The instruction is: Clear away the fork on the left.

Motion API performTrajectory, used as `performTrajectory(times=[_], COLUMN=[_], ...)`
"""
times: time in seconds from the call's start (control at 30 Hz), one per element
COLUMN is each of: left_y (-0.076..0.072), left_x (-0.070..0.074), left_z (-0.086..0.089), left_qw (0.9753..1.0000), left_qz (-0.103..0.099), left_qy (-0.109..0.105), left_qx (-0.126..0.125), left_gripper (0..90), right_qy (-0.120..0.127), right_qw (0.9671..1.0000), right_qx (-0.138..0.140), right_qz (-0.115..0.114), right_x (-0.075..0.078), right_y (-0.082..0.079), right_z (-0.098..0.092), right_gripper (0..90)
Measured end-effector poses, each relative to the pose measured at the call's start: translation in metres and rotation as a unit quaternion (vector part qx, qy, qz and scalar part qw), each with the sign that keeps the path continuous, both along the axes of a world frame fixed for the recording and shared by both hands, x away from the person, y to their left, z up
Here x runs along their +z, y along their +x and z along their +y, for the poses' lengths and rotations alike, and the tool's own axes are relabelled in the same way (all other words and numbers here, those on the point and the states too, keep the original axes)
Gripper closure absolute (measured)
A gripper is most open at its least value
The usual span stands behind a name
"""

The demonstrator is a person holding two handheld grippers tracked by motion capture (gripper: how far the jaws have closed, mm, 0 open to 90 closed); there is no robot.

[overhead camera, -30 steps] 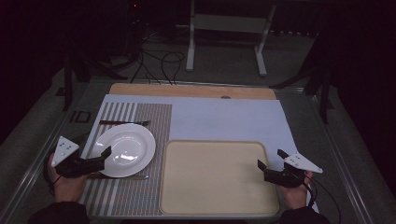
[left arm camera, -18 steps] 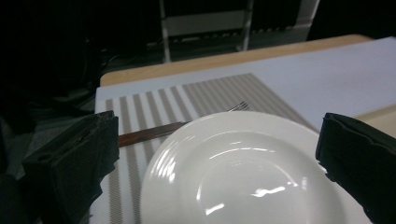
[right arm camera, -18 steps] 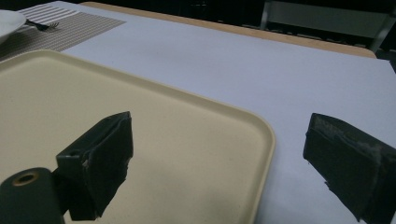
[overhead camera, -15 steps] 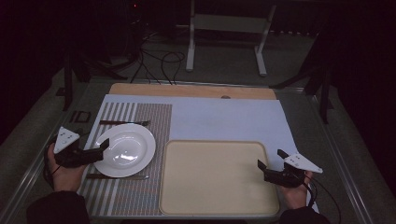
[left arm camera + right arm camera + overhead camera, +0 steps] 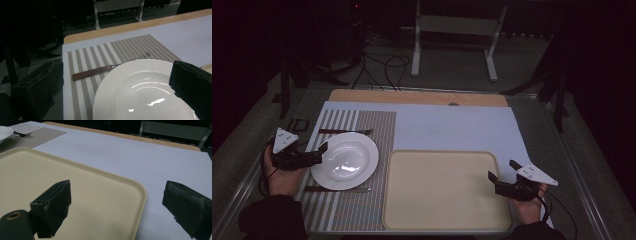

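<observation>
A white plate (image 5: 344, 160) sits on a striped placemat (image 5: 379, 130) at the left of the table. A wooden-handled fork (image 5: 344, 131) lies just beyond it and a knife (image 5: 337, 189) lies on its near side. My left gripper (image 5: 318, 152) is open at the plate's left rim; in the left gripper view the plate (image 5: 140, 92) lies between its spread jaws, with the fork (image 5: 100, 71) behind. My right gripper (image 5: 502, 171) is open and empty at the right edge of a cream tray (image 5: 447, 190). That tray edge (image 5: 138, 187) runs between its jaws.
A pale cover (image 5: 452, 125) spreads over the table, with a wooden strip (image 5: 412, 96) along the far edge. Beyond the table are a metal stand (image 5: 452, 45) and cables (image 5: 382, 65) on the floor. A small dark frame (image 5: 298, 124) lies left of the placemat.
My left gripper has moved away from the person along the plate's left rim. The plate, tray and right gripper have stayed in place.
</observation>
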State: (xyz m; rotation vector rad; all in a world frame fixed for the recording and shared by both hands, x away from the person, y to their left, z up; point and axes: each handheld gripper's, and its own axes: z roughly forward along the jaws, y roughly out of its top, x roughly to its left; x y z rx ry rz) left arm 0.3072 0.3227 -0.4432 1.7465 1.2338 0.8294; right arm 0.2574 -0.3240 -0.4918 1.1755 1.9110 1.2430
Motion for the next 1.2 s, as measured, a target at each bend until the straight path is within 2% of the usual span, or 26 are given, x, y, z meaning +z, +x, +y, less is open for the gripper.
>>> performTrajectory(times=[0.17, 0.27, 0.33, 0.37, 0.4, 0.6, 0.77, 0.8, 0.93, 0.97, 1.0, 1.03, 1.2], left_y=[0.006, 0.009, 0.015, 0.015, 0.019, 0.030, 0.037, 0.041, 0.050, 0.050, 0.055, 0.058, 0.071], left_x=[0.002, 0.003, 0.004, 0.004, 0.004, 0.005, 0.005, 0.005, 0.005, 0.005, 0.004, 0.005, 0.005], left_z=[0.007, 0.009, 0.012, 0.012, 0.013, 0.015, 0.012, 0.011, 0.010, 0.010, 0.009, 0.009, 0.010], left_qw=[0.9999, 0.9999, 0.9997, 0.9997, 0.9995, 0.9988, 0.9985, 0.9984, 0.9971, 0.9971, 0.9962, 0.9955, 0.9945], left_qz=[0.008, 0.010, 0.016, 0.016, 0.024, 0.037, 0.039, 0.033, 0.055, 0.055, 0.068, 0.074, 0.078], left_qy=[-0.005, -0.001, 0.015, 0.015, 0.023, 0.030, 0.038, 0.043, 0.048, 0.048, 0.049, 0.054, 0.064], left_qx=[0.005, 0.005, 0.003, 0.003, 0.000, -0.001, -0.009, -0.016, -0.021, -0.021, -0.025, -0.026, -0.031], left_gripper=[0.0, 0.0, 0.0, 0.0, 0.0, 0.0, 0.0, 0.0, 0.0, 0.0, 0.0, 0.0, 0.0], right_qy=[-0.001, -0.001, 0.001, 0.001, 0.001, 0.002, 0.006, 0.005, 0.009, 0.009, 0.009, 0.010, 0.008], right_qw=[1.0000, 1.0000, 1.0000, 1.0000, 1.0000, 1.0000, 1.0000, 1.0000, 0.9999, 0.9999, 0.9999, 0.9999, 0.9999], right_qx=[0.000, 0.001, 0.001, 0.001, 0.001, 0.000, -0.003, -0.004, -0.004, -0.004, -0.004, -0.004, -0.004], right_qz=[-0.001, -0.001, -0.001, -0.001, -0.001, 0.003, 0.006, 0.006, 0.005, 0.006, 0.006, 0.006, 0.008], right_x=[0.000, 0.000, 0.000, 0.000, 0.000, -0.001, -0.002, -0.003, -0.003, -0.003, -0.003, -0.003, -0.003], right_y=[0.000, 0.000, -0.001, -0.001, -0.001, 0.000, 0.001, 0.001, 0.002, 0.002, 0.003, 0.003, 0.000], right_z=[0.000, 0.000, 0.000, 0.000, 0.000, 0.000, 0.000, -0.001, 0.000, 0.001, 0.001, 0.001, 0.001], right_gripper=[8.3, 8.3, 8.3, 8.3, 8.3, 8.3, 8.3, 8.3, 8.3, 8.3, 8.3, 8.3, 8.3])
